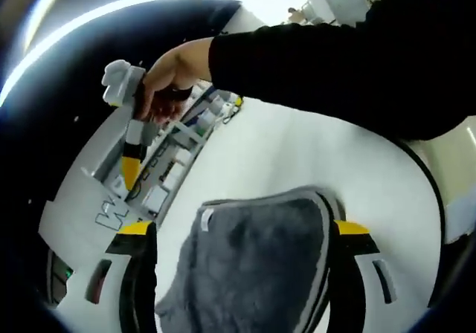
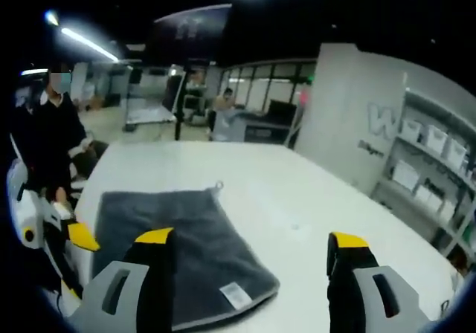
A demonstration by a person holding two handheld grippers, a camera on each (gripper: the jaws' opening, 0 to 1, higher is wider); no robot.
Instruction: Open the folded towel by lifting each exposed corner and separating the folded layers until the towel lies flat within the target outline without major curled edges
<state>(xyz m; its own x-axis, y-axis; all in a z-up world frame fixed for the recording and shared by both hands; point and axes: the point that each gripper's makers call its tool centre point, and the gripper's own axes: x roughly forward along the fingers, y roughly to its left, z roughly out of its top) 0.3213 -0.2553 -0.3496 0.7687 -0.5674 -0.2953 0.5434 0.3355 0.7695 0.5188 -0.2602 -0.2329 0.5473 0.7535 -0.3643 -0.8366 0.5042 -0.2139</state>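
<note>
A dark grey towel lies folded on the white table, with a hanging loop at its far corner and a white label near its front corner. In the right gripper view my right gripper hovers open over the towel's front right corner, nothing between its jaws. My left gripper stands at the towel's left edge. In the left gripper view the towel sits between the wide-apart jaws of my left gripper, which is open. A hand in a black sleeve holds my right gripper above the table.
Shelves with white boxes and a grey wall panel stand along the table's right side. The same shelves show in the left gripper view. A person in black stands beyond the table's left end. Bare table lies beyond the towel.
</note>
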